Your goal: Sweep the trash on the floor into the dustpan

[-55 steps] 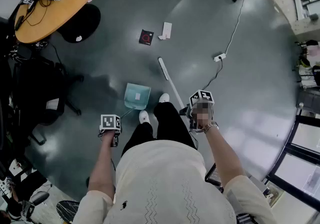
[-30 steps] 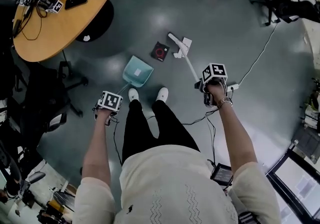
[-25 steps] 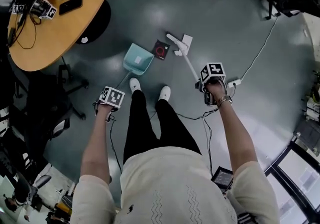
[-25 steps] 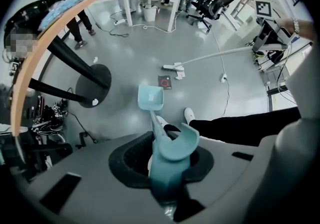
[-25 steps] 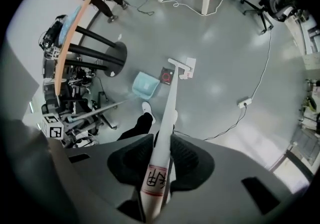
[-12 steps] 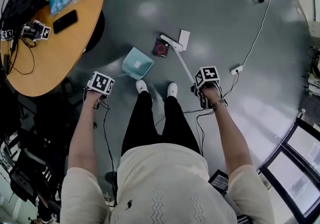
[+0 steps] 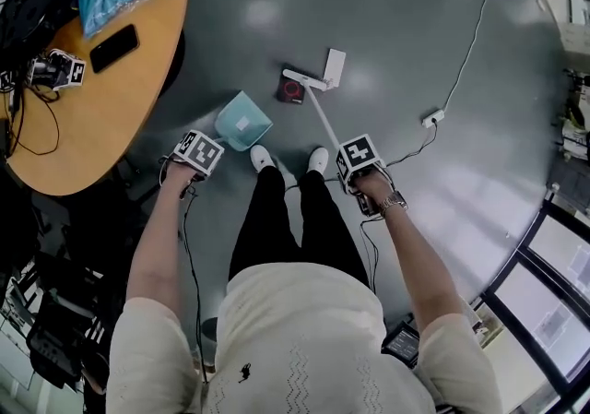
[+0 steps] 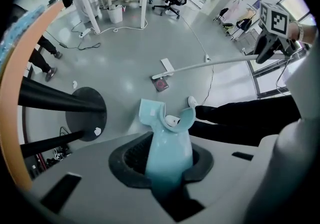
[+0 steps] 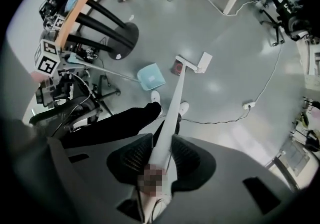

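Note:
My left gripper is shut on the handle of a light blue dustpan, whose pan rests on the grey floor ahead of the person's left shoe. My right gripper is shut on the white broom stick. The broom head lies on the floor between a black-and-red packet and a white paper box. In the left gripper view the packet sits beyond the dustpan pan, apart from it. The right gripper view shows the dustpan left of the broom head.
A round wooden table carrying a phone, a blue bag and cables stands at the left, its black base close to the dustpan. A white cable with a power strip crosses the floor at the right. The person's white shoes stand between the grippers.
The person has stepped up to the trash. The right gripper has come down and left, and the broom head now lies against the packet. The dustpan has shifted slightly left.

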A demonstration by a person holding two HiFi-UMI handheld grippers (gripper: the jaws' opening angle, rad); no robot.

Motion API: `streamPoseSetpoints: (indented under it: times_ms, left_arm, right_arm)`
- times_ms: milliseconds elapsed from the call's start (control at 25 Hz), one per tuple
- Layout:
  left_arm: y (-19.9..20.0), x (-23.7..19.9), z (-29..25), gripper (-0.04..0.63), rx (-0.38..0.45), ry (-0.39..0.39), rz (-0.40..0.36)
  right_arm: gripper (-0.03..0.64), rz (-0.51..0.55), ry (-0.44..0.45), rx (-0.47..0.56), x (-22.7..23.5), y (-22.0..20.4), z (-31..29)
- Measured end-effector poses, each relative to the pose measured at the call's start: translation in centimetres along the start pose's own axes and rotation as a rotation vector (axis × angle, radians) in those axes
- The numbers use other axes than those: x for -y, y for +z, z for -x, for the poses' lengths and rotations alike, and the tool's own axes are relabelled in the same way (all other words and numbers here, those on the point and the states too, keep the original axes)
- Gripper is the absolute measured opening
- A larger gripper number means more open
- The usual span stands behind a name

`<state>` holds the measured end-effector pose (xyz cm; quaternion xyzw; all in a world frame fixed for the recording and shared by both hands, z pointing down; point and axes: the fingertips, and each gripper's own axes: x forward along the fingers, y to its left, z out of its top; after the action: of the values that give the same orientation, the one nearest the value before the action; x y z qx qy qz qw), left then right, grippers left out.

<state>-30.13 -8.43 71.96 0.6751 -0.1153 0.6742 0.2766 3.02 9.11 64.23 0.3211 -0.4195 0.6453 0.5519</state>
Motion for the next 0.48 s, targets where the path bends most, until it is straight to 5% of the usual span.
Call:
streamPoseSetpoints:
  times_ms: [480]
  left_arm:
    - [-1.8,0.4,-0.7,0.092,0.023,0.004,-0.001]
  right_arm:
    - [0.124,0.028,0.290,-0.069,-12.4,-4.0,-2.4]
